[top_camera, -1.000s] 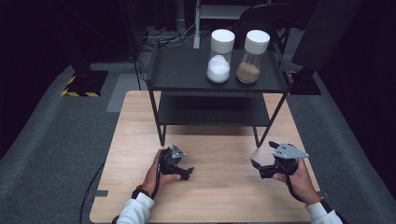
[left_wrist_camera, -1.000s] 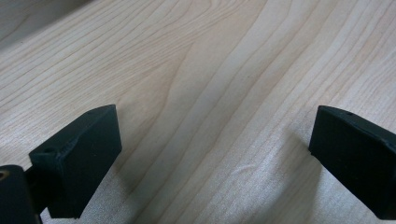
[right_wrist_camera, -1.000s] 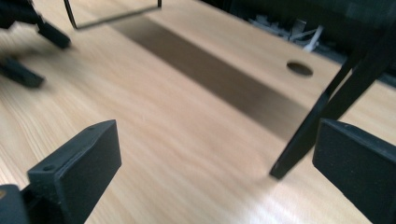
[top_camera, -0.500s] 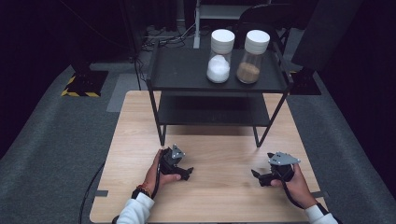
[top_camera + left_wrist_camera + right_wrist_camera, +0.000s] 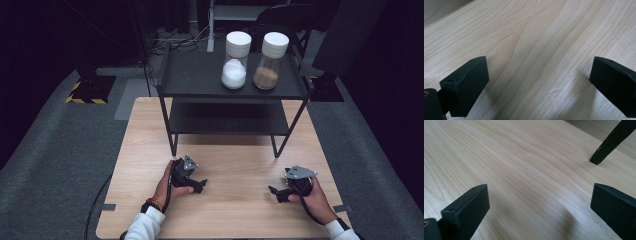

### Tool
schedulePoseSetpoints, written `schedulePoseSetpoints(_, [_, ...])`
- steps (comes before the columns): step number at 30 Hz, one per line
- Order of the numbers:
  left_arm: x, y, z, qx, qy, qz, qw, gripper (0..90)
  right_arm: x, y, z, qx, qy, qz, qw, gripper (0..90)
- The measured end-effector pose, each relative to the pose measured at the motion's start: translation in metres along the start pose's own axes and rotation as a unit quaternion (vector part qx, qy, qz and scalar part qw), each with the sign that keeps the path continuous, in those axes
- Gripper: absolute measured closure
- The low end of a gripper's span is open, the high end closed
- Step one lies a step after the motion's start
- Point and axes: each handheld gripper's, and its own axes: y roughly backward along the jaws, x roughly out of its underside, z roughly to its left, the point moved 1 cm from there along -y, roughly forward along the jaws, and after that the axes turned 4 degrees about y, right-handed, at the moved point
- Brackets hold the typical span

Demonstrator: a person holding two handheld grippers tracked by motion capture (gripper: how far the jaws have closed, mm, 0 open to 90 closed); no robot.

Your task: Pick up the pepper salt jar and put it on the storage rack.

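Two clear jars with white lids stand on top of a black two-tier rack: one holds white powder, the other brown grains. My left gripper rests low on the wooden table in front of the rack, open, jaws wide apart over bare wood. My right gripper lies near the table's right front, also open with nothing between its jaws. In the right gripper view, bare wood lies between the jaws.
The rack stands on the far half of the table, its lower shelf bare. One of its black legs shows ahead of my right gripper. Grey carpet surrounds the table, with cables and dark equipment behind.
My right gripper has come down and toward the table's front edge, settling low on the wood. The left gripper has stayed put.
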Motion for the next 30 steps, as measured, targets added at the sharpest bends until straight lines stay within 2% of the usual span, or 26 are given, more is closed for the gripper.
schedulePoseSetpoints(7, [0.0, 0.0, 0.0, 0.0, 0.0, 0.0, 1.0, 2.4, 0.001, -0.004, -0.003, 0.001, -0.004, 0.017, 0.9999, 1.7])
schedulePoseSetpoints(13, [0.0, 0.0, 0.0, 0.0, 0.0, 0.0, 1.0, 2.3, 0.005, -0.006, -0.009, -0.009, -0.026, 0.014, 0.9995, 0.2])
schedulePoseSetpoints(17, [0.0, 0.0, 0.0, 0.0, 0.0, 0.0, 1.0, 2.3, 0.005, -0.006, -0.011, -0.014, -0.03, 0.016, 0.9993, 0.1])
schedulePoseSetpoints(19, [0.0, 0.0, 0.0, 0.0, 0.0, 0.0, 1.0, 2.3, 0.005, -0.006, -0.015, -0.024, -0.038, 0.02, 0.9988, 0.1])
schedulePoseSetpoints(30, [0.0, 0.0, 0.0, 0.0, 0.0, 0.0, 1.0, 2.3, 0.005, -0.006, -0.016, -0.027, -0.04, 0.021, 0.9986, 0.0])
